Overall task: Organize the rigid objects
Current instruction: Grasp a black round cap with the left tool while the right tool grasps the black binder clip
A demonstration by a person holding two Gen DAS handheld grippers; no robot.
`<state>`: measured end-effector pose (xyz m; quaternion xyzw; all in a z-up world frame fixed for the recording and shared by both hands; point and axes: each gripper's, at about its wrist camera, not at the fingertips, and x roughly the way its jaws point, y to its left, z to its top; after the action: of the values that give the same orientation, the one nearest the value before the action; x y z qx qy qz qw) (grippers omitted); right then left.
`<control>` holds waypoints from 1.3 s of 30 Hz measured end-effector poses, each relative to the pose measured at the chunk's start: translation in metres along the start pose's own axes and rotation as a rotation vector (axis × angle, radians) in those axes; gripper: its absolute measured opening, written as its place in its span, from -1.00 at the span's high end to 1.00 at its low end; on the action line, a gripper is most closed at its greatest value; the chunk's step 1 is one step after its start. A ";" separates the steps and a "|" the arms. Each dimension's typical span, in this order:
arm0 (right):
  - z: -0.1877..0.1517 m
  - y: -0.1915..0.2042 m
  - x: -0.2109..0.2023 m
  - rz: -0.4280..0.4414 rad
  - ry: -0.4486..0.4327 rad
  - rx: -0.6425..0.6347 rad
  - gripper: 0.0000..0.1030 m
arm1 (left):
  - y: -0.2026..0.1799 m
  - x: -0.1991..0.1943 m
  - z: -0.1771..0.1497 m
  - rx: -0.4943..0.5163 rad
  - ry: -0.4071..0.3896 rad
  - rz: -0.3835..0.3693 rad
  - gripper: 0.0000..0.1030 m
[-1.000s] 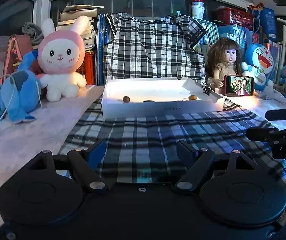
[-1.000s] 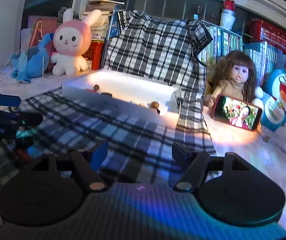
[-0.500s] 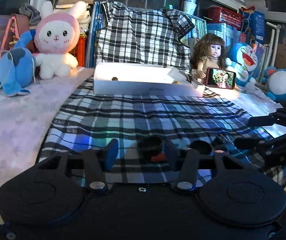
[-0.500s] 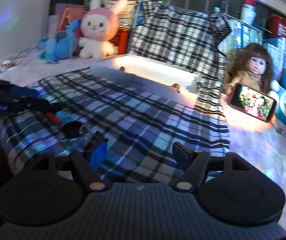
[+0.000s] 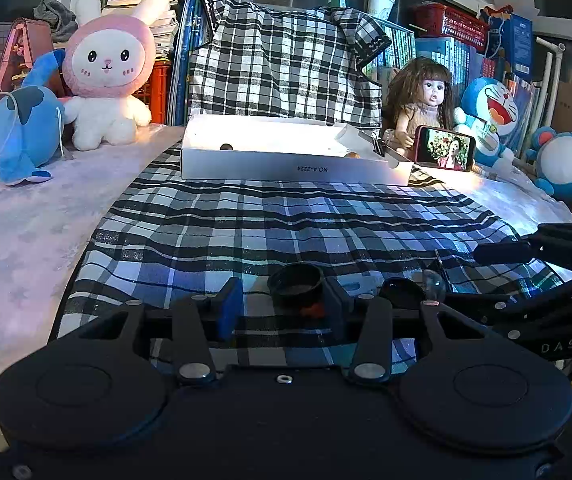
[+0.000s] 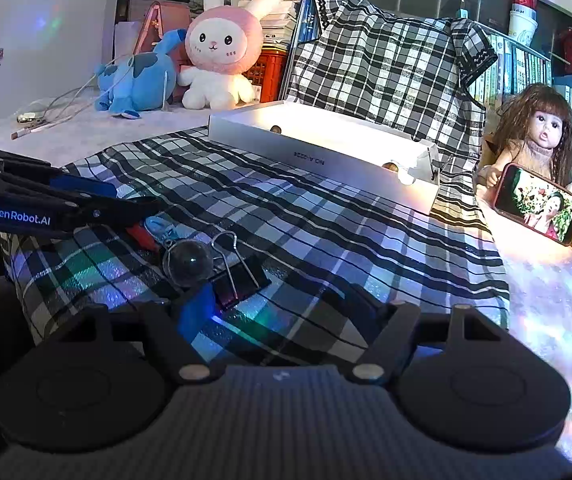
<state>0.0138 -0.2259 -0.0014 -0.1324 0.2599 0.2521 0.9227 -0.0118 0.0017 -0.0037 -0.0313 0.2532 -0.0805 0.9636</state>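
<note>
Picking-up step, by the look of it. Left tool [image 5: 284, 308] spread wide around a small black round cup [image 5: 295, 284], with a gap on one side, so no pinch yet. Something small and red [image 5: 311, 310] tucked under that cup; cannot tell what.

Right tool [image 6: 282, 308] spread wide too, holding nothing. Just ahead of its left finger: a black metal binder clip with wire handles [image 6: 238, 280], touching a clear round ball [image 6: 188, 266].

Far ahead of both tools, on the black-and-white checked cloth [image 5: 286, 232] over the tabletop: a long white cardboard box [image 5: 293, 168], lid off, with a few small round brown things inside. Likely the place for the little hard things.

Next, probably: squeeze the left tool shut on the cup, lift straight up, carry forward to the box. Watch for the red thing coming along too.

Writing: "NO.A-2224" upside down on the box front, "GenRobot.AI" on the left tool's side, "DAS" on the right tool's side.
</note>
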 end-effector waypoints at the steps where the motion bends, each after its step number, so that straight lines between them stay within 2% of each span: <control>1: 0.000 0.000 0.001 0.004 0.000 0.006 -0.59 | 0.000 0.001 0.000 -0.003 -0.001 0.001 0.18; 9: 0.002 0.000 0.007 0.011 0.000 0.048 -0.58 | 0.011 0.010 0.002 -0.016 0.010 0.072 0.19; 21: -0.001 -0.003 0.009 0.018 -0.021 0.117 -0.44 | 0.006 0.015 0.000 0.007 -0.002 0.069 0.19; 23: -0.002 -0.002 0.009 0.015 -0.026 0.125 -0.40 | 0.005 0.016 0.000 0.005 -0.005 0.063 0.26; 24: -0.002 -0.002 0.009 0.014 -0.029 0.130 -0.34 | 0.004 0.017 0.000 0.007 -0.006 0.062 0.41; 29: -0.003 0.002 0.008 -0.003 -0.049 0.146 -0.09 | -0.003 0.018 -0.001 0.021 -0.011 0.045 0.41; 31: -0.003 0.005 0.007 0.003 -0.055 0.150 0.11 | -0.005 0.018 -0.001 0.024 -0.012 0.042 0.41; 34: -0.001 0.009 0.006 -0.006 -0.056 0.154 0.27 | -0.006 0.018 -0.001 0.019 -0.011 0.037 0.41; 39: 0.001 0.007 0.008 -0.018 -0.053 0.189 0.29 | -0.006 0.020 0.000 0.017 -0.001 0.057 0.41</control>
<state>0.0158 -0.2162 -0.0059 -0.0402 0.2568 0.2214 0.9399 0.0048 -0.0076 -0.0124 -0.0160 0.2530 -0.0553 0.9658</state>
